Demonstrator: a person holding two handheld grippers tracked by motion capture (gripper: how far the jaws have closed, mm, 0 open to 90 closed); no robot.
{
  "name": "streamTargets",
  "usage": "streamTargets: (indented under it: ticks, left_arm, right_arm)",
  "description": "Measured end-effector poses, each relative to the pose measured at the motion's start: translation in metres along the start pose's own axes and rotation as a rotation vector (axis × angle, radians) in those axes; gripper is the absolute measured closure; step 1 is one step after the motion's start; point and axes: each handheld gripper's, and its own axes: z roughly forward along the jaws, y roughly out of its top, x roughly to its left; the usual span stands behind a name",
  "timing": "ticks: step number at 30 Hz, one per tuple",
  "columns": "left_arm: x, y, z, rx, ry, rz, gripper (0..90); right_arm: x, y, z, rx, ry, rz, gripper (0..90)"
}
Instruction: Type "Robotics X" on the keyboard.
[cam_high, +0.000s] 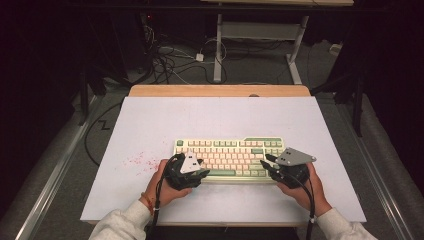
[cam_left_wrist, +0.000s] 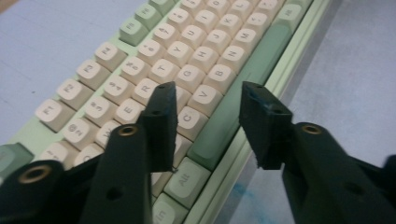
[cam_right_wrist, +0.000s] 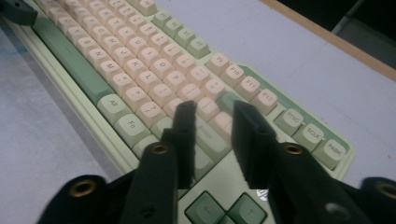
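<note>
Surface: a pale grey-white board (cam_high: 150, 130) is laid over a wooden table (cam_high: 220, 90), whose bare edge is seen along the far side; faint red specks (cam_high: 137, 161) are noted on the board just left of the keyboard.
Room: dark surroundings; grey floor beyond the keyboard's table, with tangled cables (cam_high: 165, 57) and the white legs of a second desk (cam_high: 260, 35).
Keyboard place: the keyboard (cam_high: 229, 152) is set flat on the board, nearer the person's edge, roughly centred.
Keyboard axis: the long axis is laid left to right, parallel to the board's near edge; the space-bar row is turned towards the person, the function row away.
Left gripper (cam_high: 192, 172): held at the keyboard's near-left corner; jaws are parted about halfway, nothing between them; in the left gripper view (cam_left_wrist: 208, 109) they are seen over the lower letter rows and space bar.
Right gripper (cam_high: 266, 162): held at the keyboard's near-right corner; jaws are parted by a narrow gap, nothing gripped; in the right gripper view (cam_right_wrist: 215, 123) they are poised above keys near the arrow cluster.
</note>
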Motion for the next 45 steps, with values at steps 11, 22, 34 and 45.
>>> streamTargets:
  ticks: [11, 22, 34, 45]
  left_arm:
    - [0.001, 0.0, -0.007, -0.03, 0.059, 0.013, 26.9]
    - [0.012, 0.001, -0.014, -0.02, 0.087, -0.031, 39.7]
    - [0.029, 0.005, -0.03, 0.022, 0.043, -0.024, 87.1]
    - [0.032, 0.009, -0.026, 0.1, 0.008, -0.009, 87.3]
  right_arm:
    - [0.002, 0.002, 0.023, 0.101, 0.058, -0.032, 90.0]
    - [0.002, -0.001, 0.032, 0.141, 0.075, -0.036, 90.0]
    - [0.003, -0.003, 0.032, 0.135, 0.067, -0.036, 90.0]
    - [0.004, -0.003, 0.032, 0.13, 0.063, -0.04, 90.0]
